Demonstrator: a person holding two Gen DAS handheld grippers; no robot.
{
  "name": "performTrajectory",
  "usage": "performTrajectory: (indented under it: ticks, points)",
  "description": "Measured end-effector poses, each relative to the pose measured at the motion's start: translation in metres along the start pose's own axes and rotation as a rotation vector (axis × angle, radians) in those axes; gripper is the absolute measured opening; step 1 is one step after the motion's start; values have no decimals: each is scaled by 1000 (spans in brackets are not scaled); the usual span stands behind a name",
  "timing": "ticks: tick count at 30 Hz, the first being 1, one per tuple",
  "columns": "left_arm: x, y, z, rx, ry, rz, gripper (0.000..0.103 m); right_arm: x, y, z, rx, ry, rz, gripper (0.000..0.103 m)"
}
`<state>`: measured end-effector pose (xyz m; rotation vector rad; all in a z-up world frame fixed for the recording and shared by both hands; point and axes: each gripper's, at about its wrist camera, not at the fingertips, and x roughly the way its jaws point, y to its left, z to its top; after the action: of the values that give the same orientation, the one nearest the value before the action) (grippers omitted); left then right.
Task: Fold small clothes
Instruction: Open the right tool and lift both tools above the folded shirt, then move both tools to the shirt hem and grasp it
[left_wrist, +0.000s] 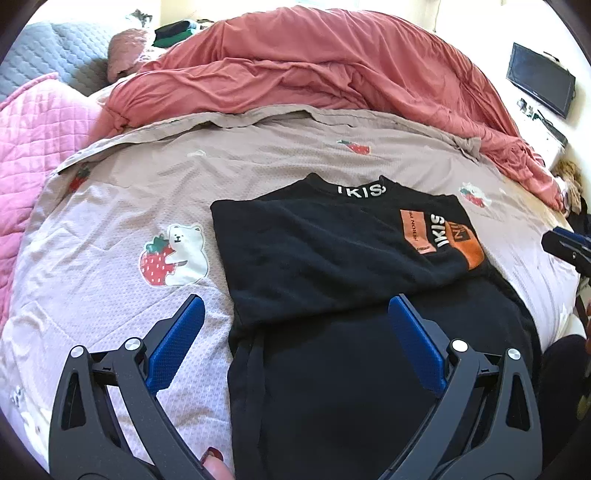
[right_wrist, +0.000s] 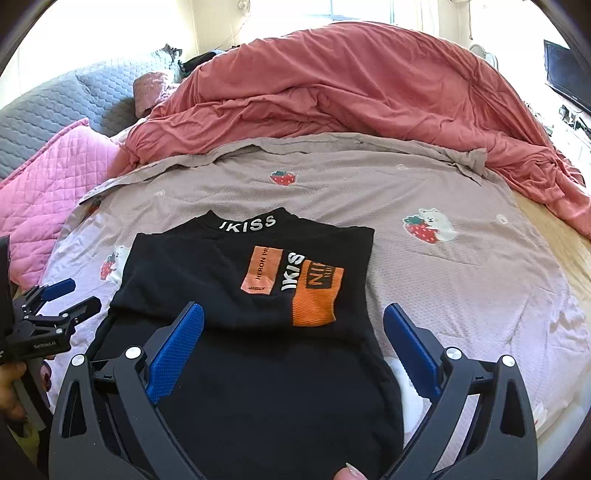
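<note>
Sweater (right_wrist: 236, 295), black with a high collar lettered "IKISS" and orange and peach patches on the chest, lies flat on the bed, on a mauve sheet (right_wrist: 424, 288) printed with strawberries and white bears. One side of it is folded inward over the body, so the upper part reads as a neat rectangle while the lower part spreads toward the cameras.

The left gripper (left_wrist: 295, 306) hovers over the sweater's near left edge, its jaws wide apart with nothing between them; one blue pad (left_wrist: 177, 347) is above the sheet, the other above black cloth. The right gripper (right_wrist: 293, 314) hangs over the sweater's lower half, jaws likewise spread and holding nothing.

Behind the sweater a rumpled coral duvet (left_wrist: 332, 74) is heaped across the bed. A pink quilted pillow (left_wrist: 33, 147) and a grey quilted one (left_wrist: 48, 55) sit at the far left, and a dark monitor (left_wrist: 541, 79) stands at the far right.
</note>
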<state>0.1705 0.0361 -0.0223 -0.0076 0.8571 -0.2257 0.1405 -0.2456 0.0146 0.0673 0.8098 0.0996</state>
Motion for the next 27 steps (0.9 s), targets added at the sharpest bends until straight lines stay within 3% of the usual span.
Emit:
performTrajectory:
  ticks: [27]
  points:
    - [-43, 2, -67, -79, 102, 43, 93, -37, -42, -44, 31, 21, -3, 97]
